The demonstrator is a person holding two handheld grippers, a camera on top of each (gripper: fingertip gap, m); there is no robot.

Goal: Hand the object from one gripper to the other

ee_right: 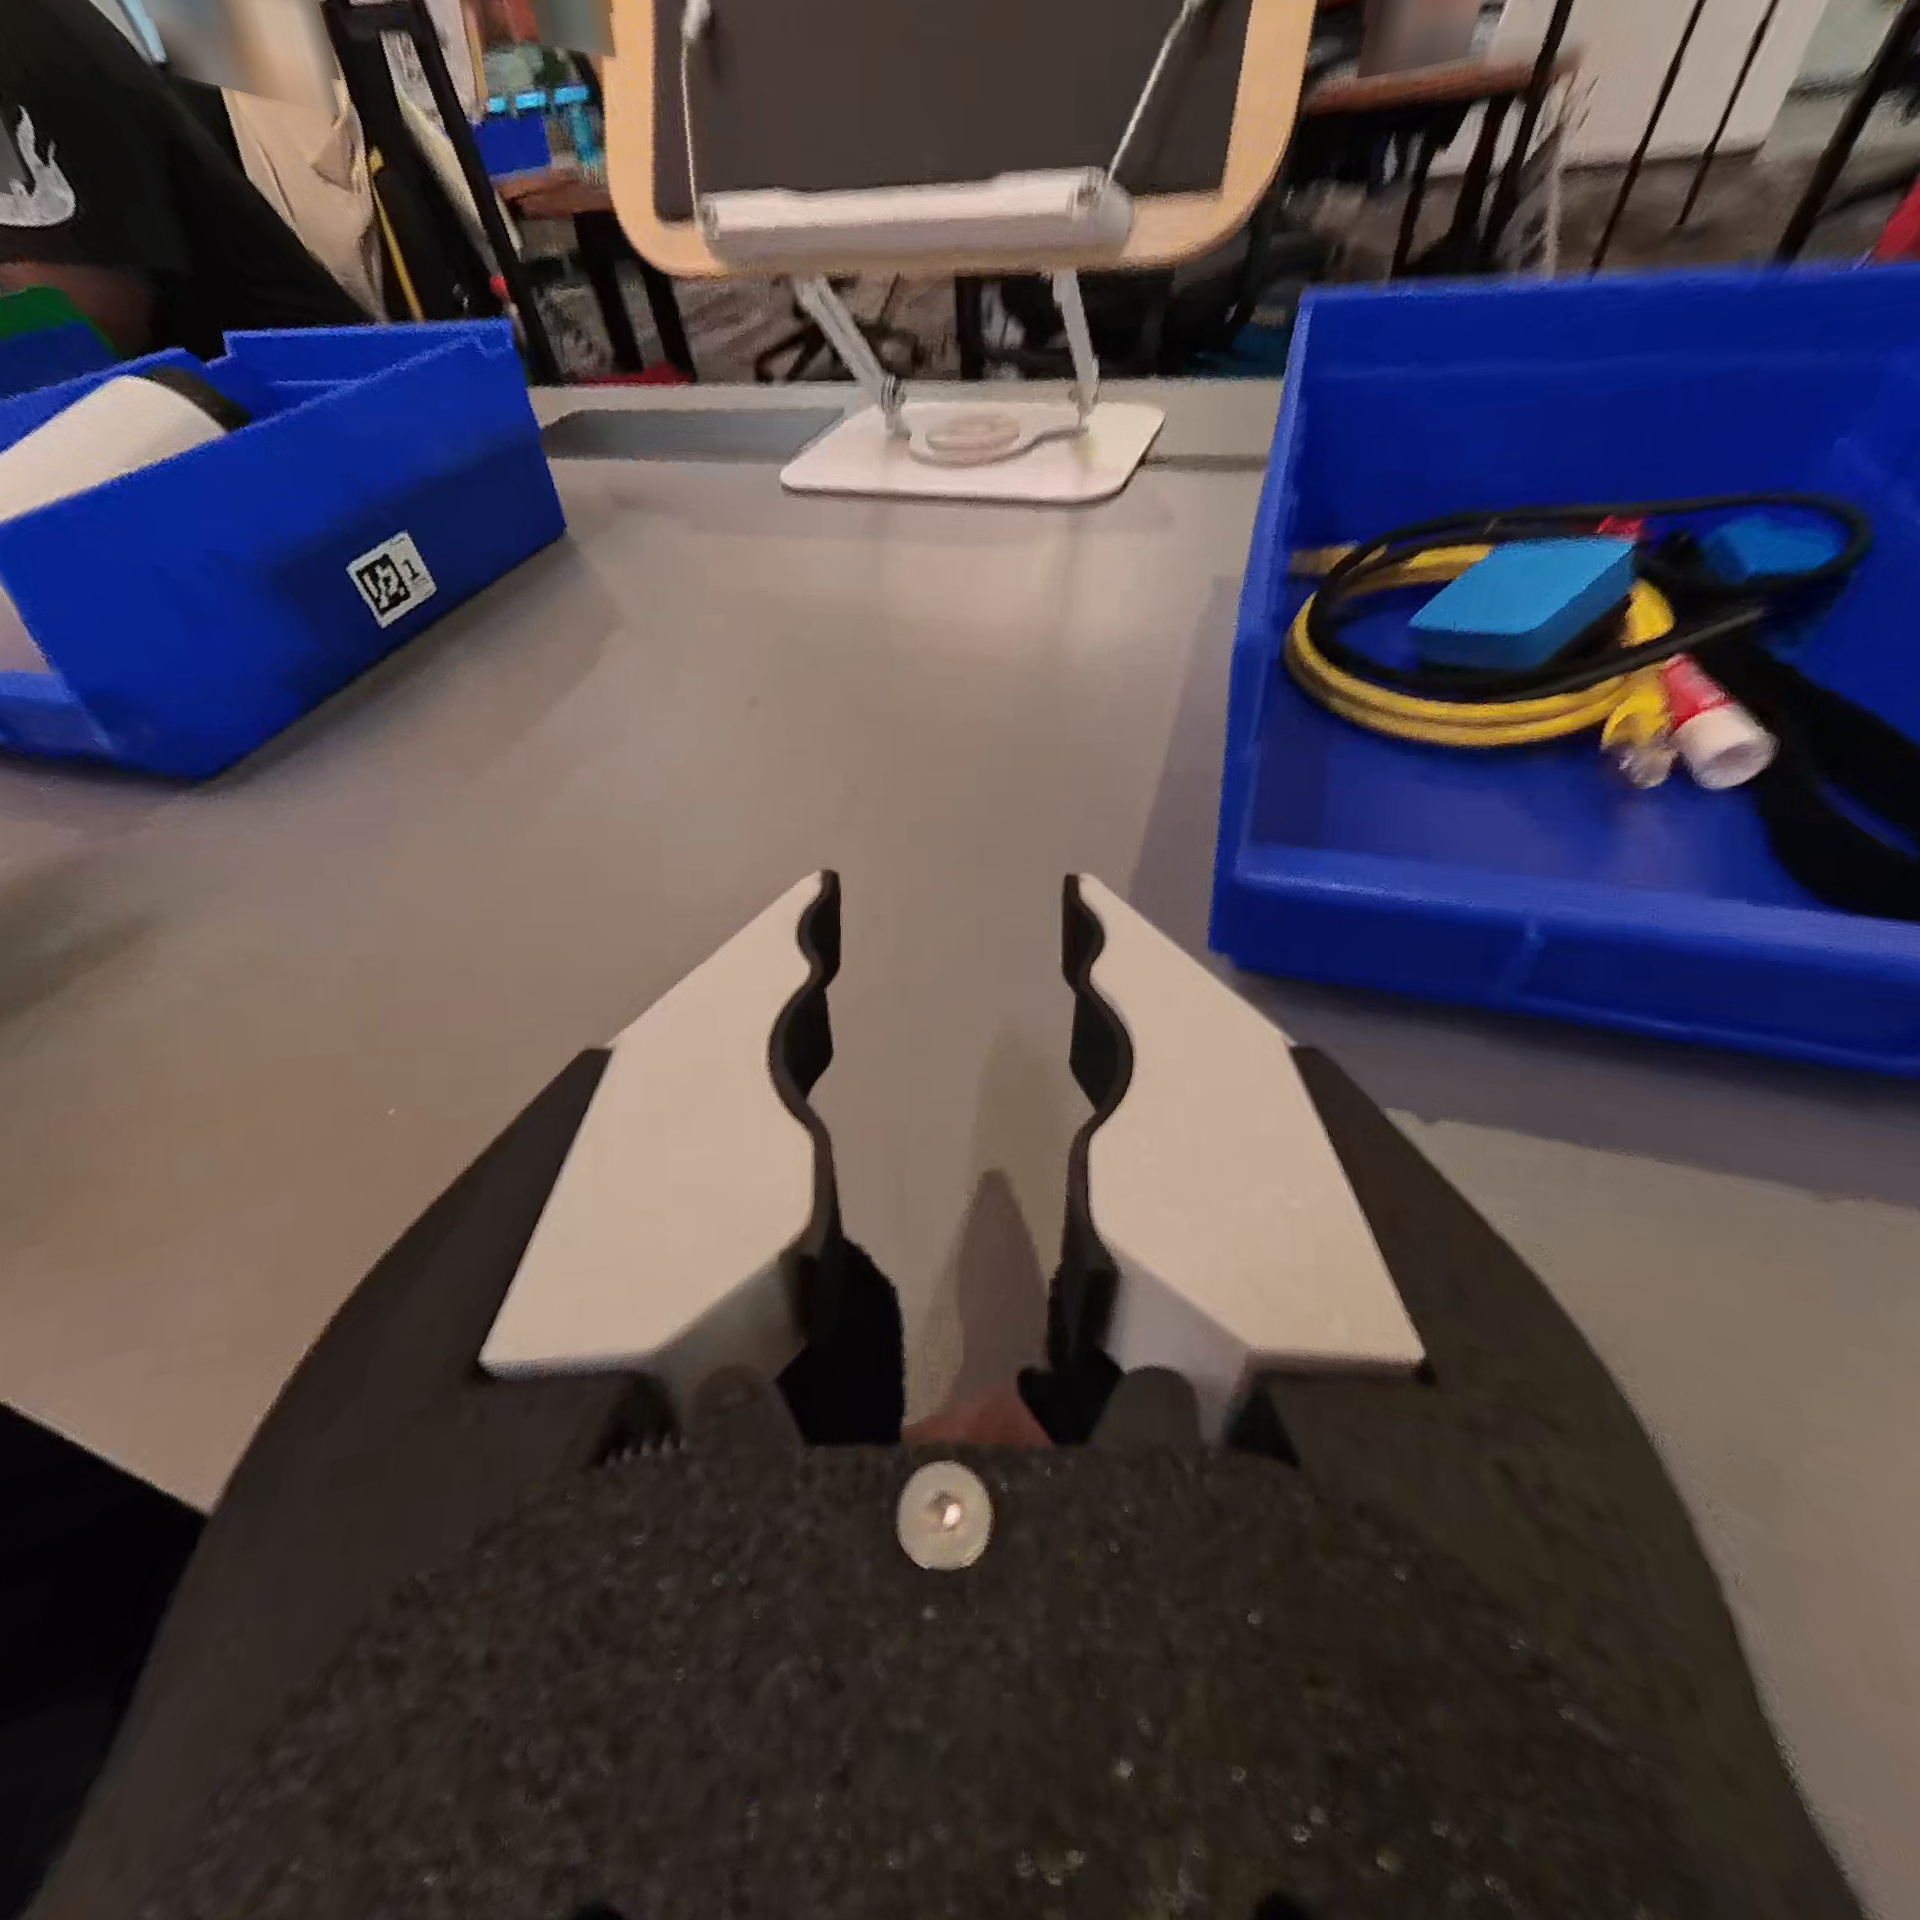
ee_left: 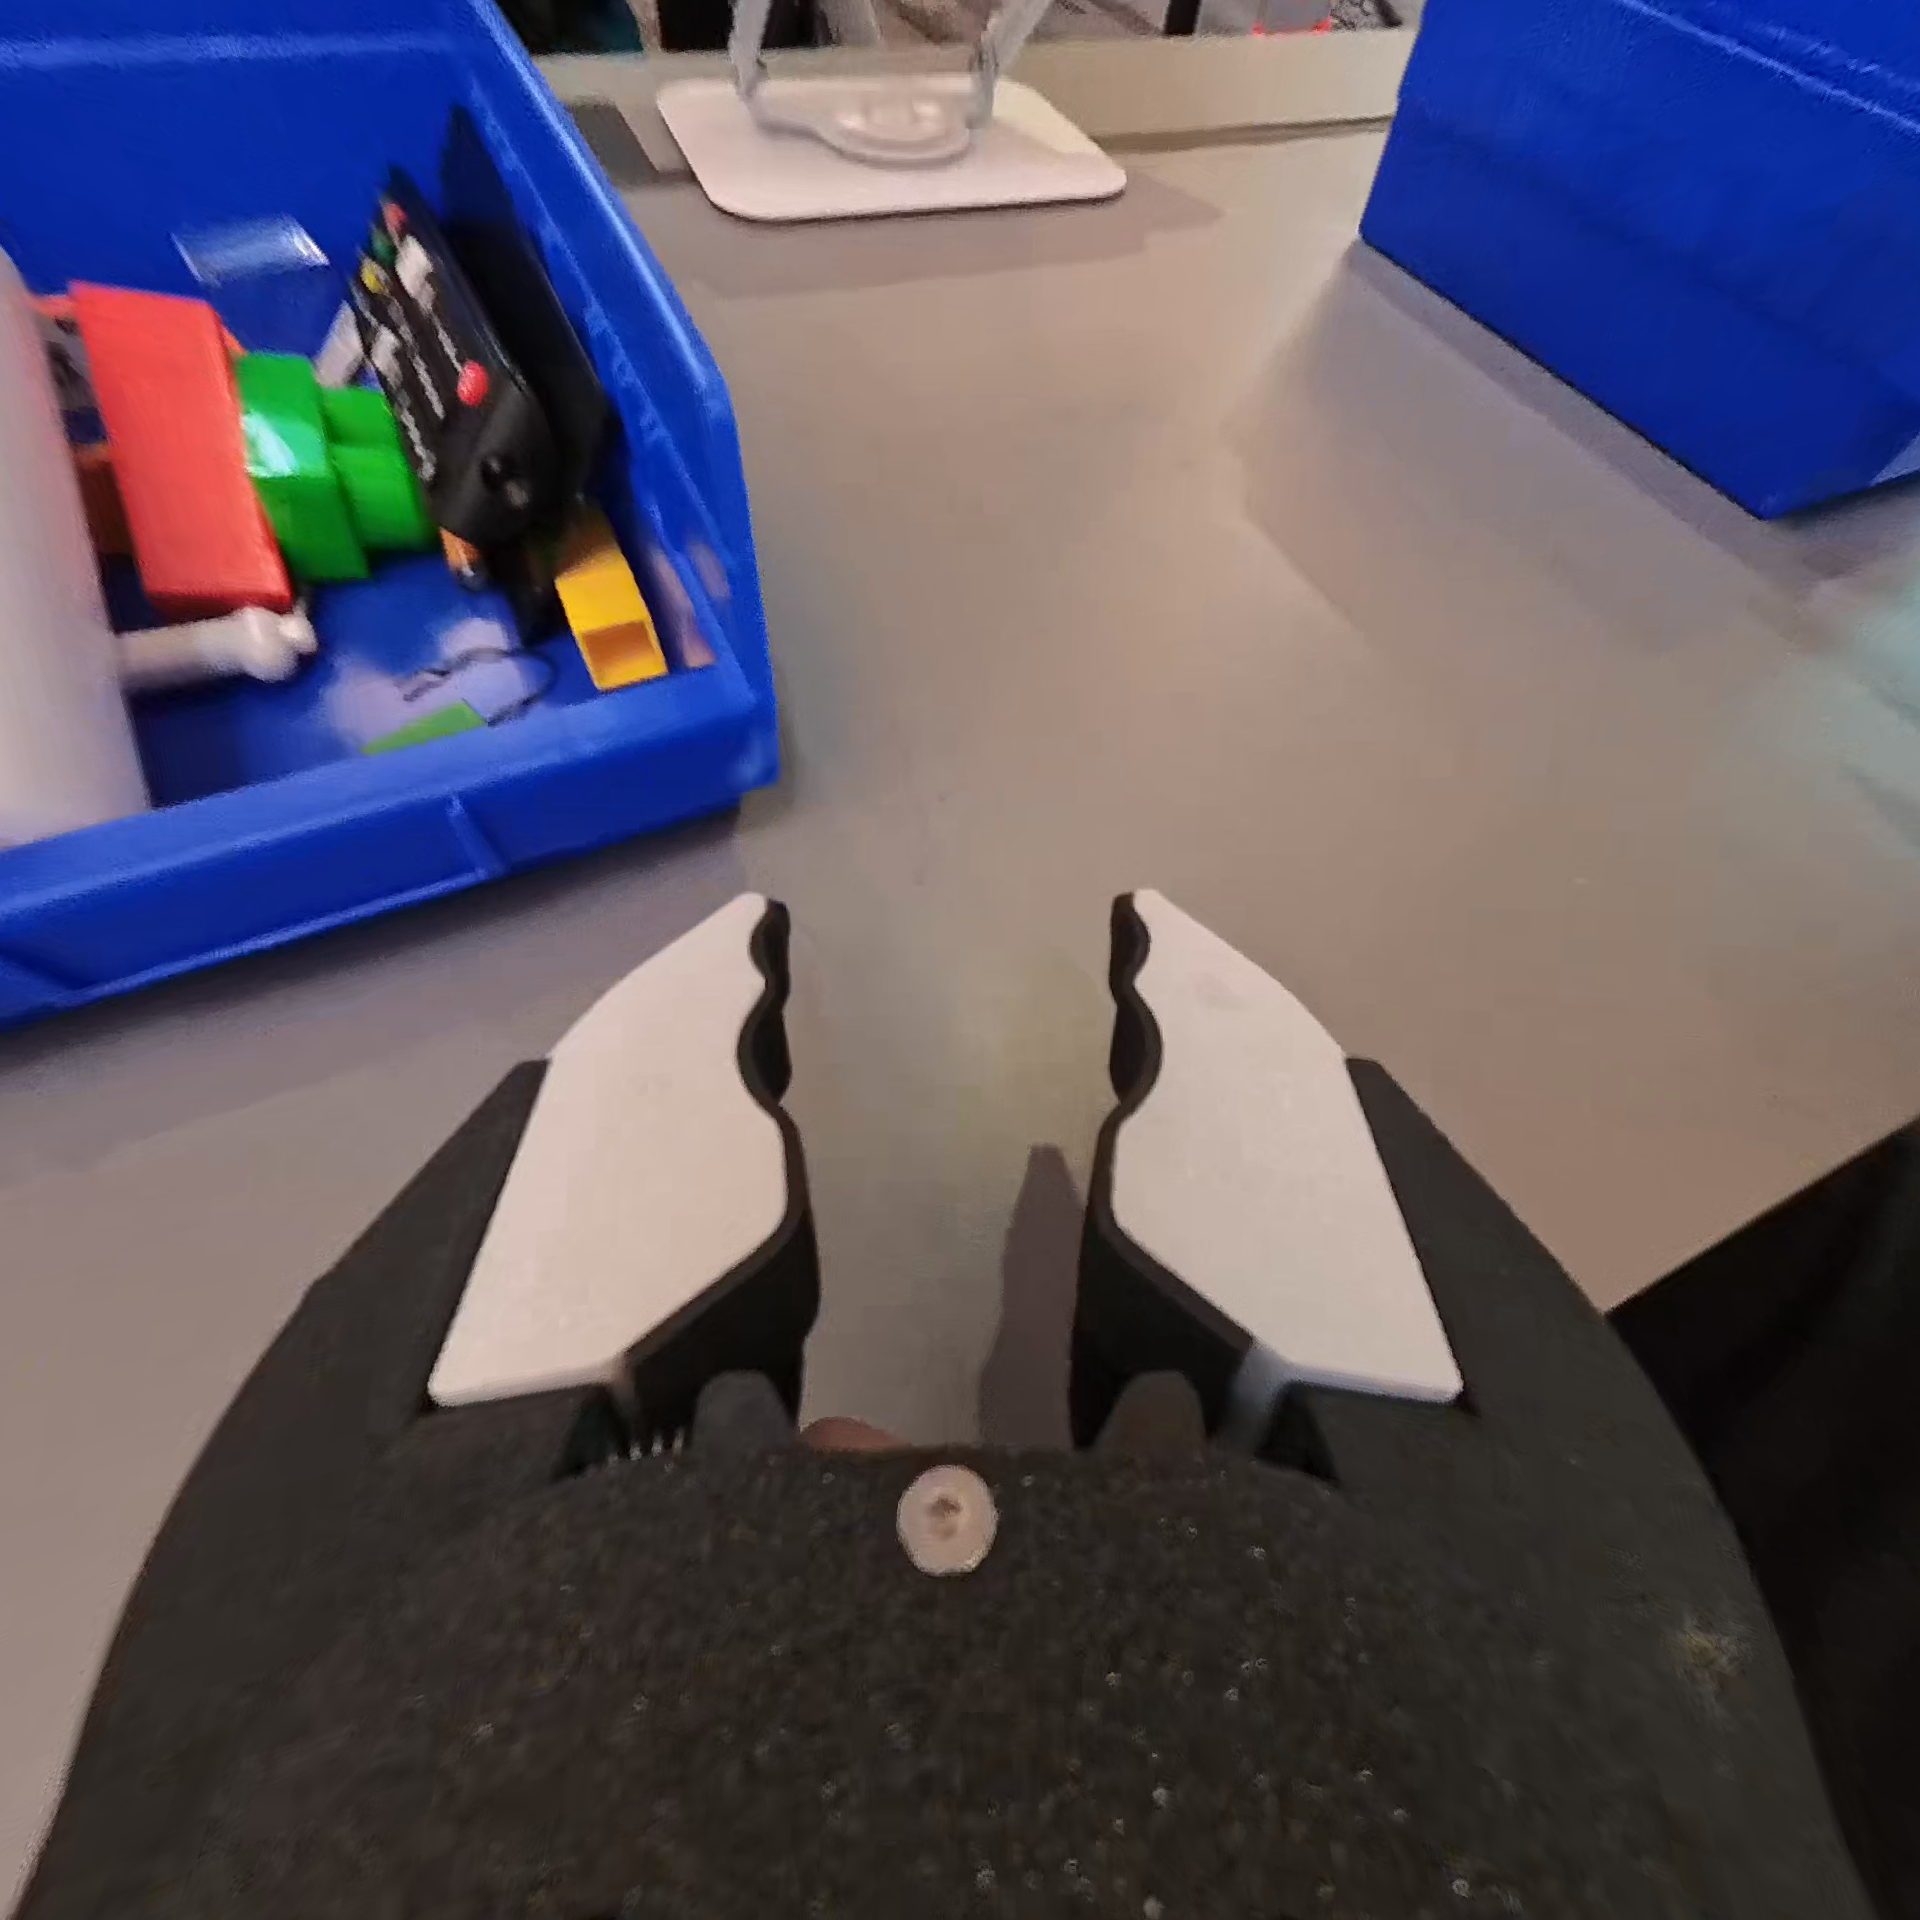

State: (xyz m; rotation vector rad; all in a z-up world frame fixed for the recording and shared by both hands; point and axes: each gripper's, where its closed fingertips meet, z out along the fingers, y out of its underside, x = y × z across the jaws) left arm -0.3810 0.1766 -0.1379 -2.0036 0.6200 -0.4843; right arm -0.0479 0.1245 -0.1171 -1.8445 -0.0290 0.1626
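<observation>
My left gripper (ee_left: 948, 914) is open and empty above the grey table (ee_left: 1039, 644), just right of a blue bin (ee_left: 582, 821). That bin holds a red block (ee_left: 171, 447), green blocks (ee_left: 332, 478), a black device (ee_left: 457, 384), a yellow block (ee_left: 608, 613), a white bone-shaped piece (ee_left: 223, 649) and a white roll (ee_left: 47, 623). My right gripper (ee_right: 950, 899) is open and empty over the table (ee_right: 831, 727), left of another blue bin (ee_right: 1558, 935). This bin holds a coiled yellow cable (ee_right: 1455, 717), a blue pad (ee_right: 1517, 603), black cord and a red-and-white tube (ee_right: 1714, 717).
A white stand base (ee_left: 894, 145) sits at the table's far edge; in the right wrist view (ee_right: 977, 447) it carries a framed panel (ee_right: 956, 114). The second bin's outer wall (ee_left: 1662, 239) stands at the right. The left bin (ee_right: 270, 561) bears a square marker. A dark-sleeved person (ee_right: 114, 187) is at far left. My right fingertips sit around 35 cm from my left ones.
</observation>
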